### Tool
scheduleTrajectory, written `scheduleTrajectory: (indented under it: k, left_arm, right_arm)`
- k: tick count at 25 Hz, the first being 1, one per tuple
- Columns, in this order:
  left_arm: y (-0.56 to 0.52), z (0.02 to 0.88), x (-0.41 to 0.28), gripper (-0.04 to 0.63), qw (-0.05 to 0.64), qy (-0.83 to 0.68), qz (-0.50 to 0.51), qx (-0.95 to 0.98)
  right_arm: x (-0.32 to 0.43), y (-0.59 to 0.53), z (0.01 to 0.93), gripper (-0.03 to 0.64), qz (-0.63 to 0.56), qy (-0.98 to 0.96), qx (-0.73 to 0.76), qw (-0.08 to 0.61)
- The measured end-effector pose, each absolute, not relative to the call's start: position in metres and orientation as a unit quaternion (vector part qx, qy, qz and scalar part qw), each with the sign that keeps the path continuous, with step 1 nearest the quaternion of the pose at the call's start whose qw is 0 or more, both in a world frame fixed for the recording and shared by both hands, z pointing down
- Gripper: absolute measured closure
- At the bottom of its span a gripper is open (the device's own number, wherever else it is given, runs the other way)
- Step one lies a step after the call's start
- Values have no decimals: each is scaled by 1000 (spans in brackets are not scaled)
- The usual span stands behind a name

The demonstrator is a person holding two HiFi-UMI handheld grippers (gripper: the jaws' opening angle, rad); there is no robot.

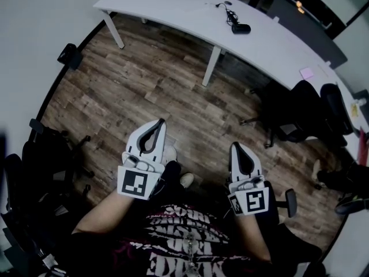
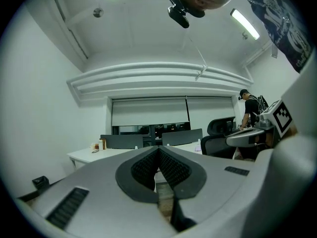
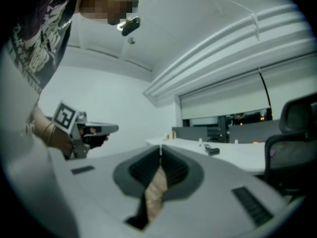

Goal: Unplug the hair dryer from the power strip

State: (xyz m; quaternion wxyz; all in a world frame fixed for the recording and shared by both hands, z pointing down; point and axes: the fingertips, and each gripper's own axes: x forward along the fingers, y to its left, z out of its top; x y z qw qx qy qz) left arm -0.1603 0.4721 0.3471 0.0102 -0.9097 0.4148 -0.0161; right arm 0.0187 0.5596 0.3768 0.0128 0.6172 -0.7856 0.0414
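Approach step, nothing grasped yet. Left gripper [image 1: 159,122] and right gripper [image 1: 237,147] both have fingers closed and empty, held level over the brown wood-plank floor [image 1: 161,79], well apart from the long white curved worktop [image 1: 173,4]. The small black hair dryer with its cord [image 1: 240,28] lies near the worktop's middle. I can't make out the power strip. Likely next: close in on the worktop, locate the plug, open fingers, brace the strip with the other gripper.

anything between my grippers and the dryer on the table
Nothing visible. The left gripper and right gripper are shut over the floor; only open floor lies between them and the table, where the dryer lies. A chair stands off to the right.
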Motion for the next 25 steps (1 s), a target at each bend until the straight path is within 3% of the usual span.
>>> scheduleTrajectory:
  k: [25]
  left_arm:
    - [349,327,-132,568,9,383,15,-924]
  right_arm:
    - [26,436,346,581,20,-780,625,8]
